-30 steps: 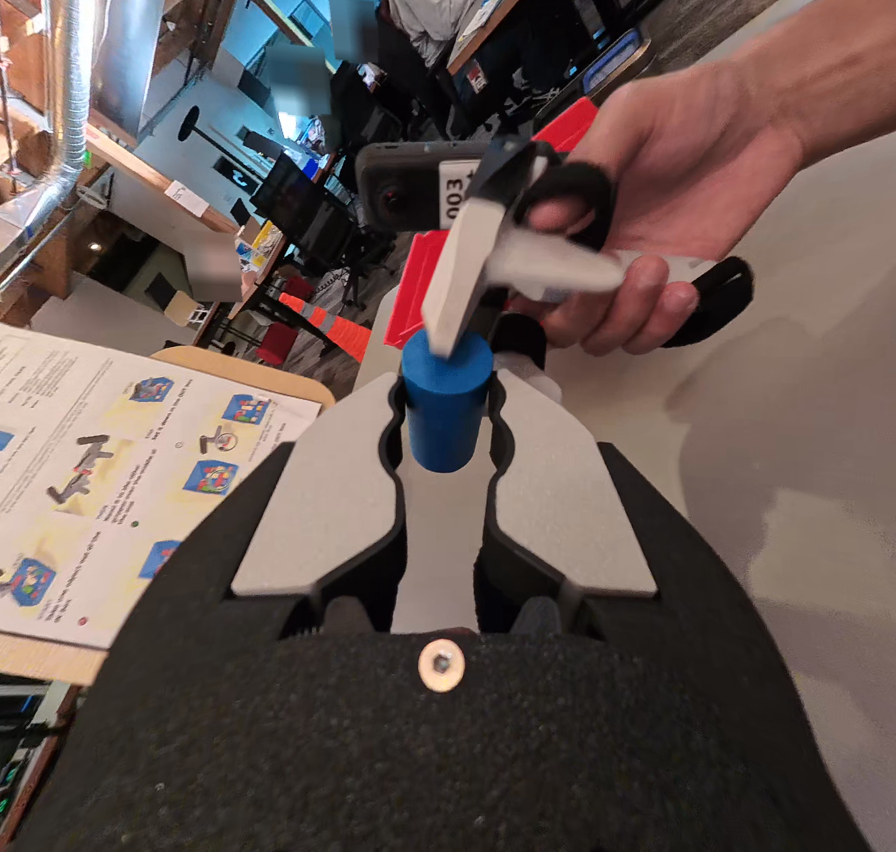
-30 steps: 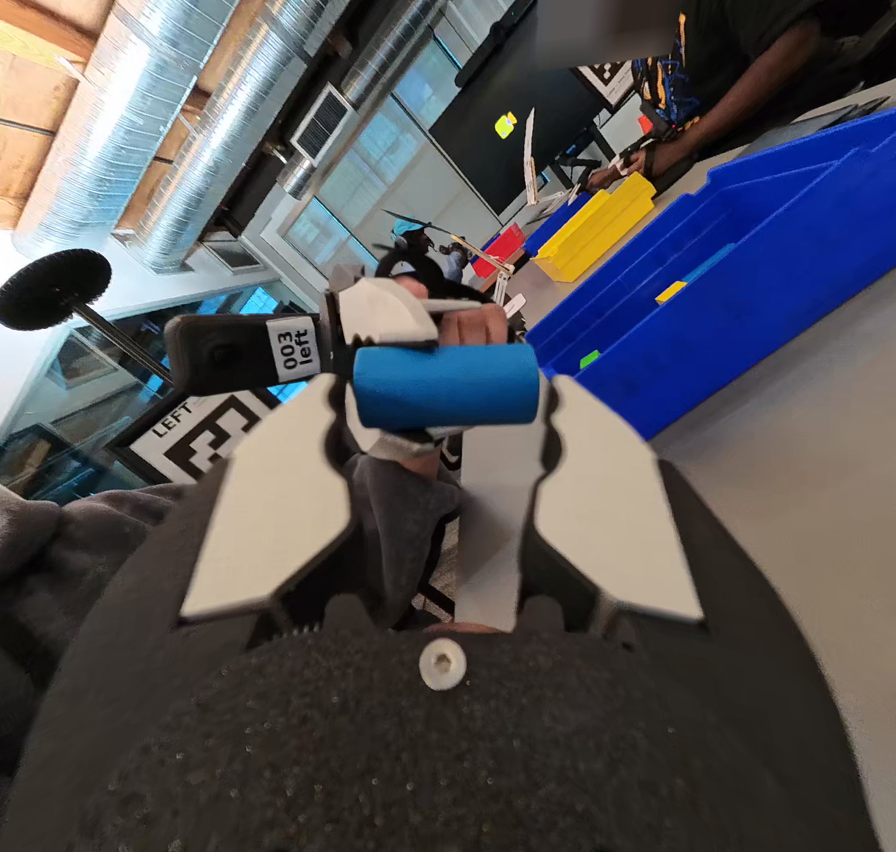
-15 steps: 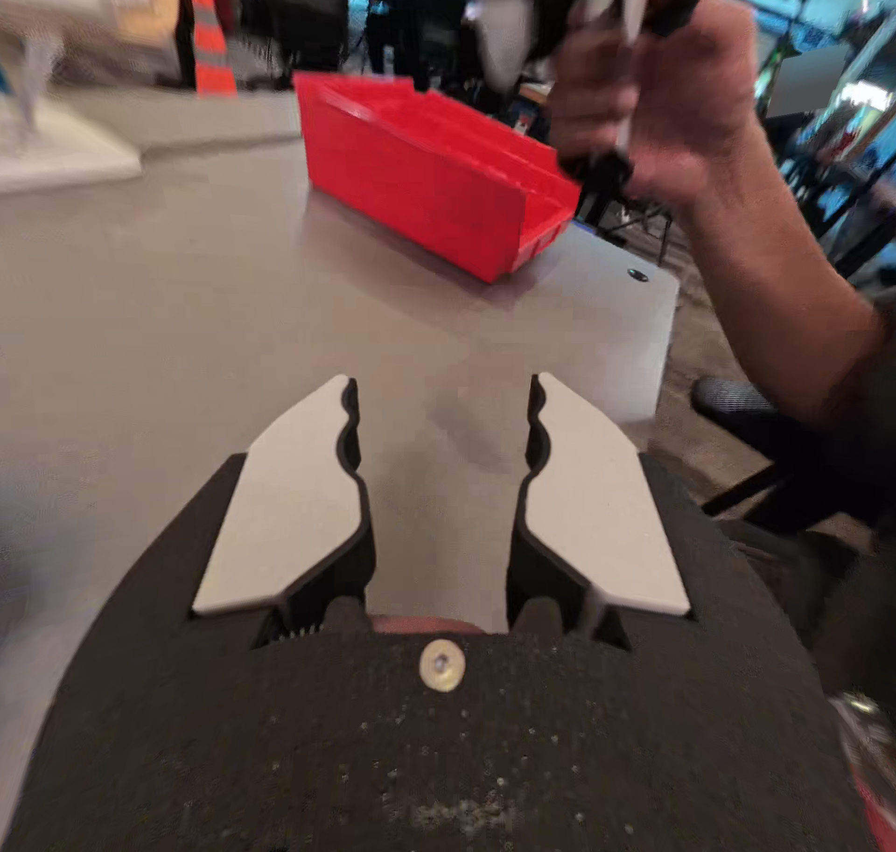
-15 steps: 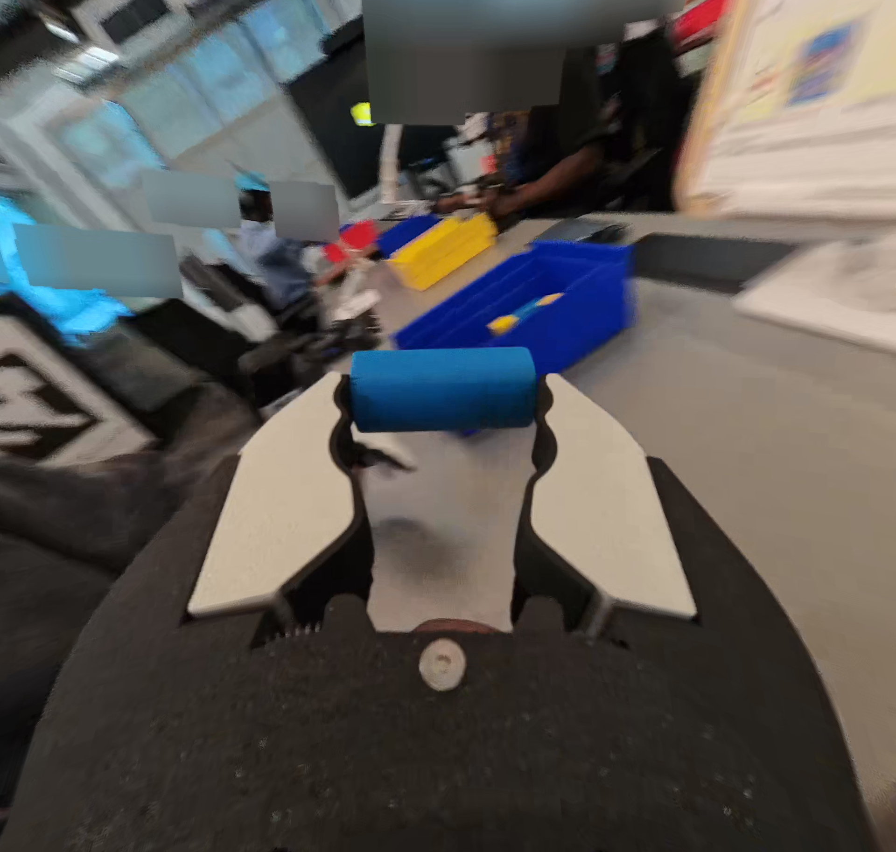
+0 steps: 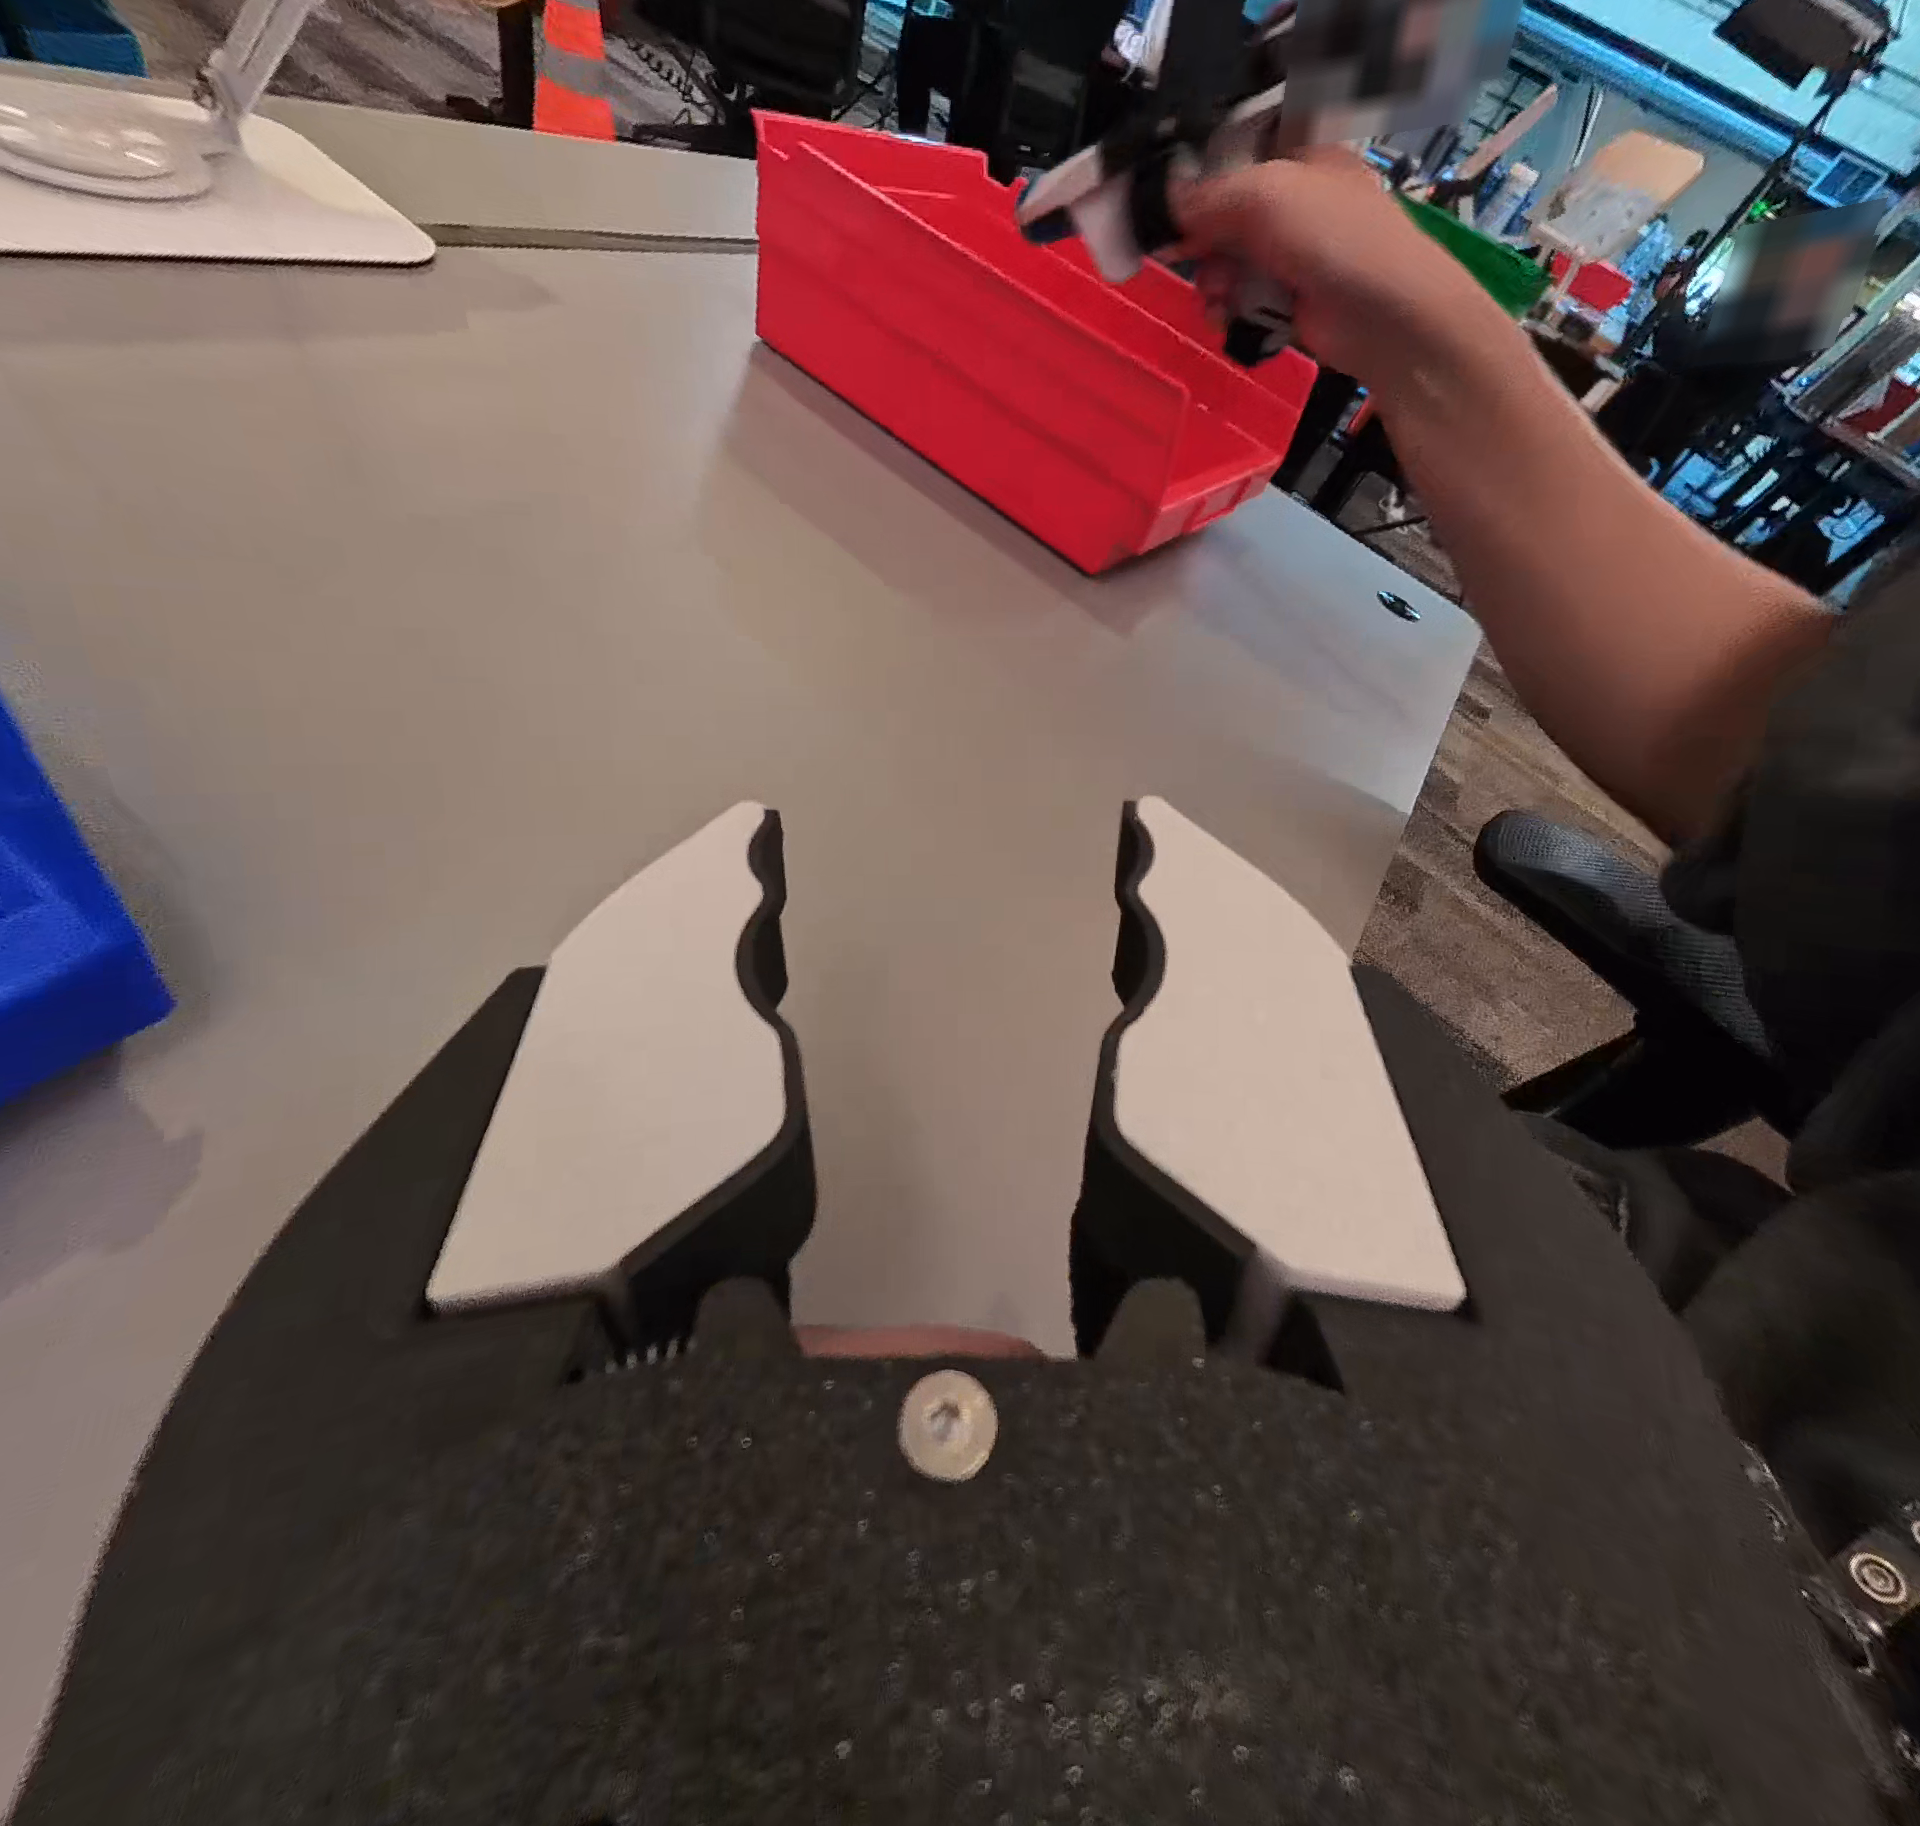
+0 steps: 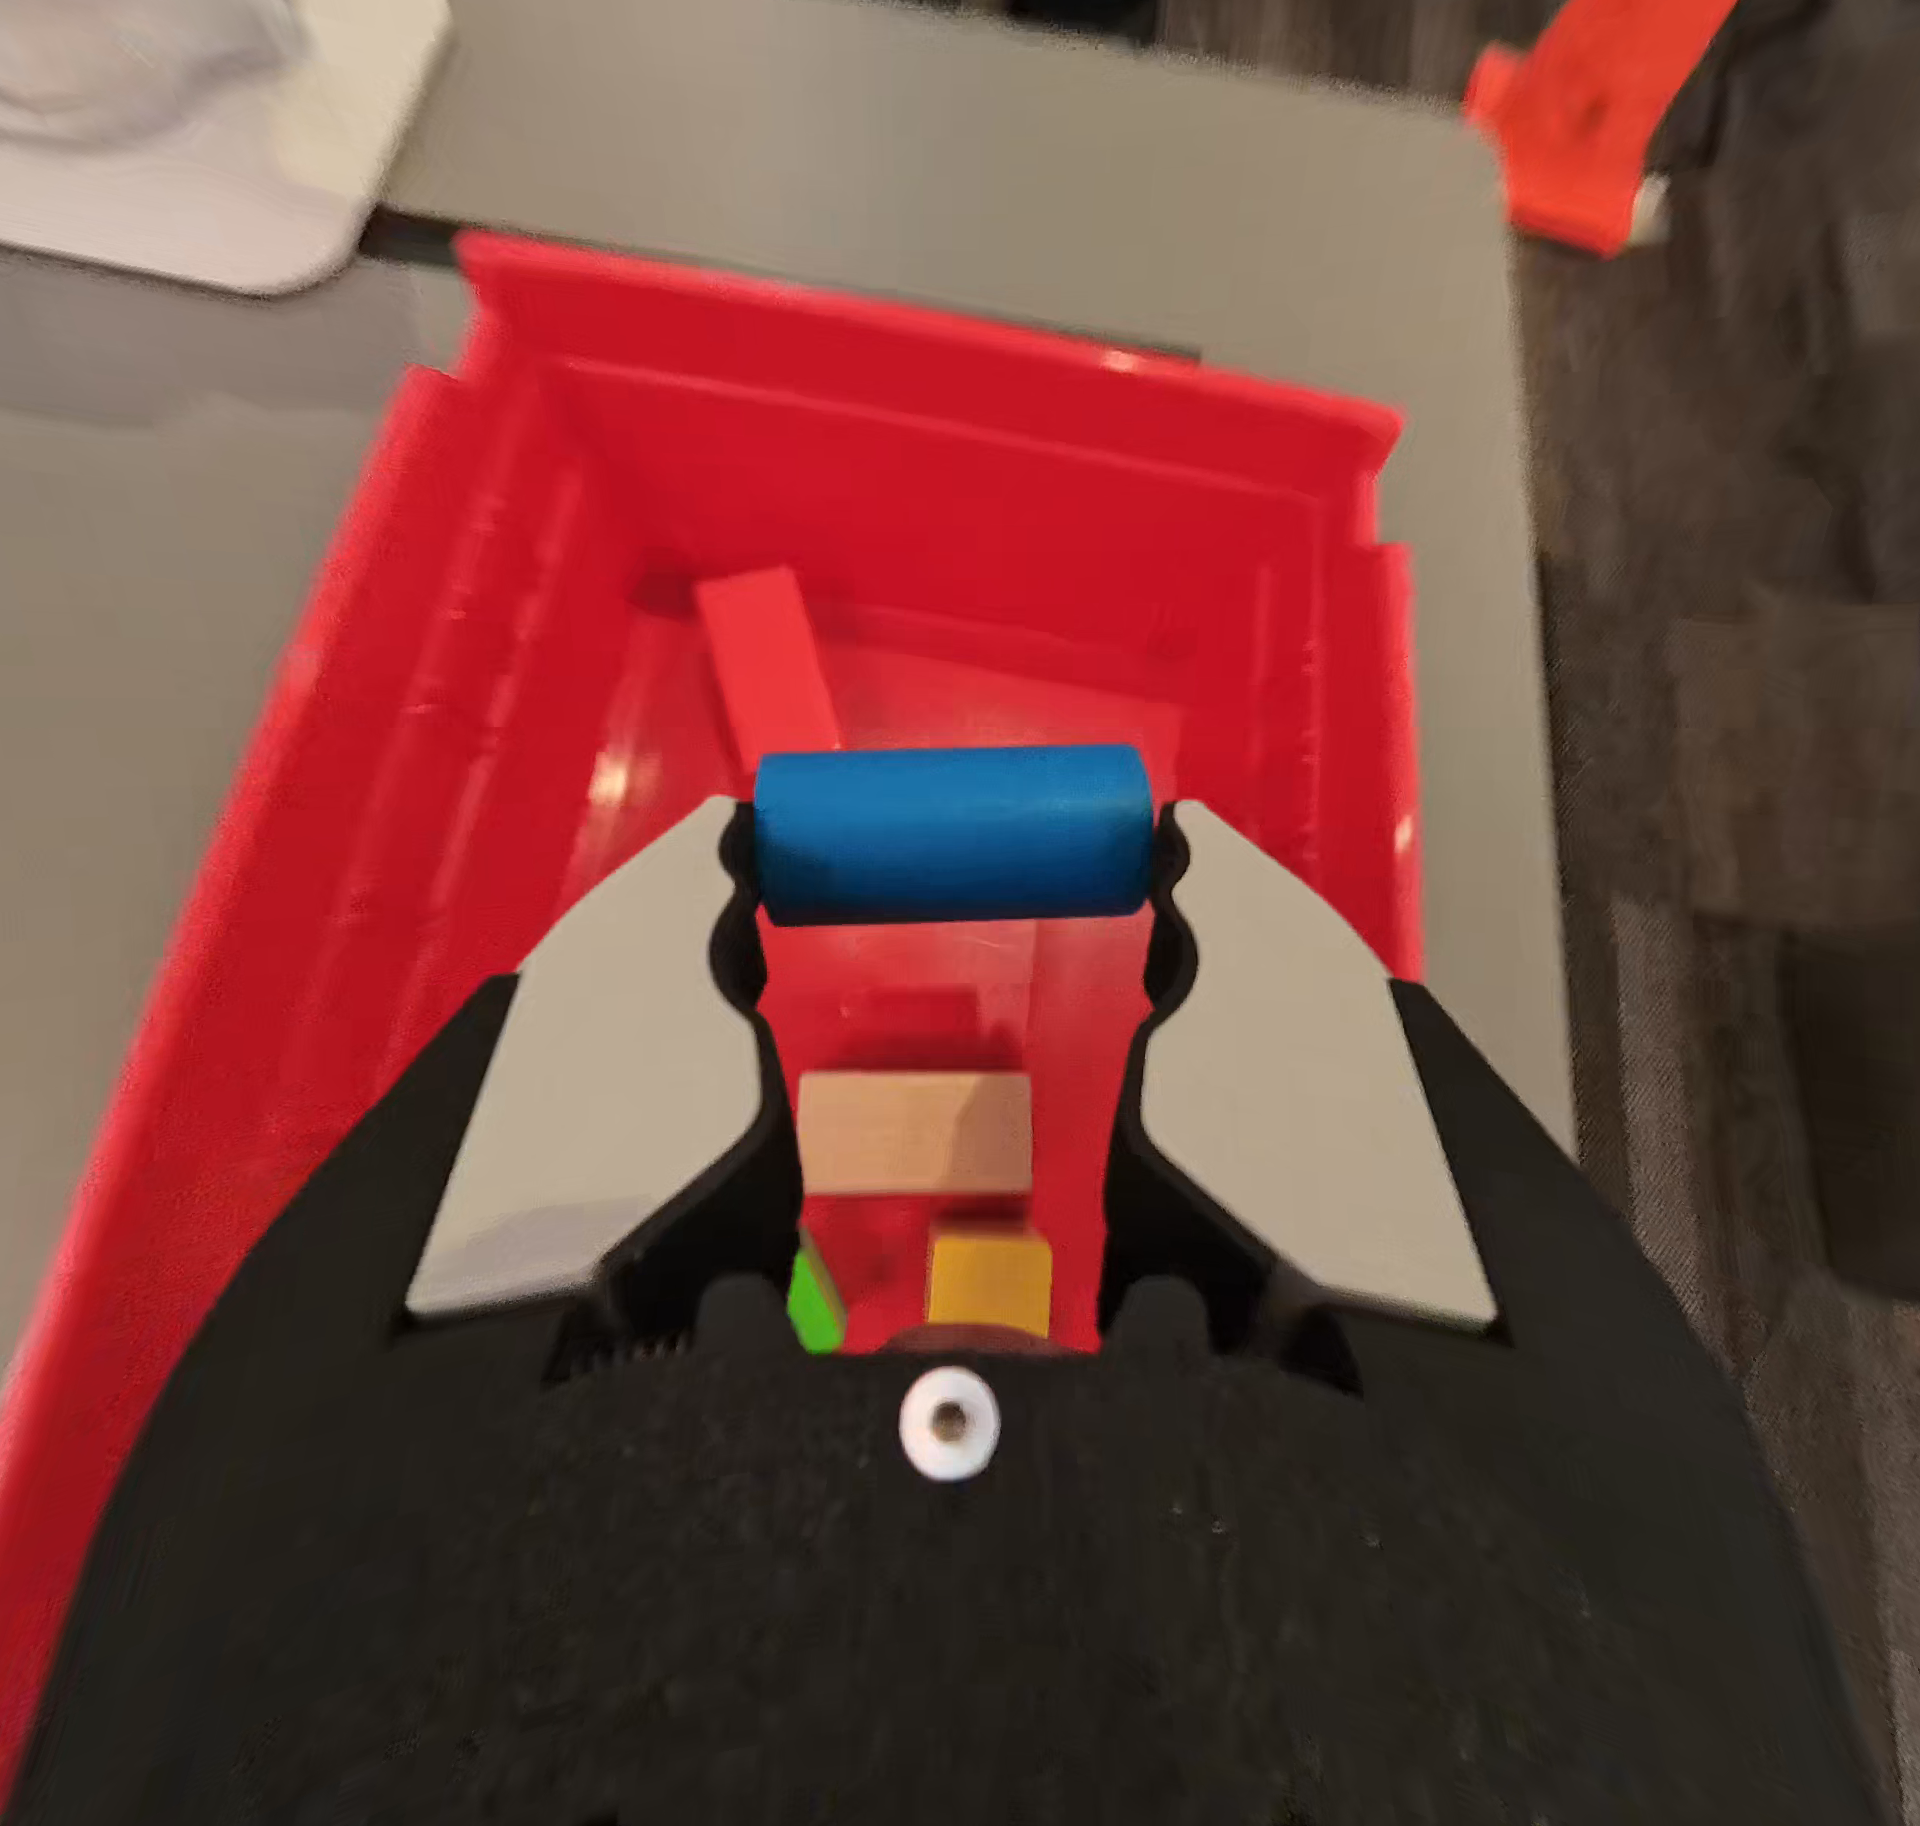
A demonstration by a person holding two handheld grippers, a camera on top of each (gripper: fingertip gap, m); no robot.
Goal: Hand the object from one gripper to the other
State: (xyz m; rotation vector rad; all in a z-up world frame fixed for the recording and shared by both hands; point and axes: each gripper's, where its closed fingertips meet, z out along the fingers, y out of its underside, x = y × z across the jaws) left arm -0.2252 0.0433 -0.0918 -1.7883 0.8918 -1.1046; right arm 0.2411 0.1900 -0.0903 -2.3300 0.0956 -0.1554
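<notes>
My right gripper (image 6: 951, 820) is shut on a blue cylinder (image 6: 951, 834), gripped end to end between the fingertips and held over the inside of a red bin (image 6: 312, 800). My left gripper (image 5: 948, 831) is open and empty above the grey table (image 5: 416, 550). In the left wrist view the right gripper (image 5: 1117, 192) shows far off, blurred, in a hand above the same red bin (image 5: 987, 363); the cylinder cannot be made out there.
The red bin holds a red block (image 6: 764, 670), a tan block (image 6: 914, 1132), a yellow block (image 6: 987, 1283) and a green piece (image 6: 812, 1309). A blue bin (image 5: 52, 945) sits at the left edge. A white stand base (image 5: 208, 207) is at the far left.
The left gripper let go of the blue cylinder and opened. The right gripper took it and carried it away to above the red bin, now pointing down into it.
</notes>
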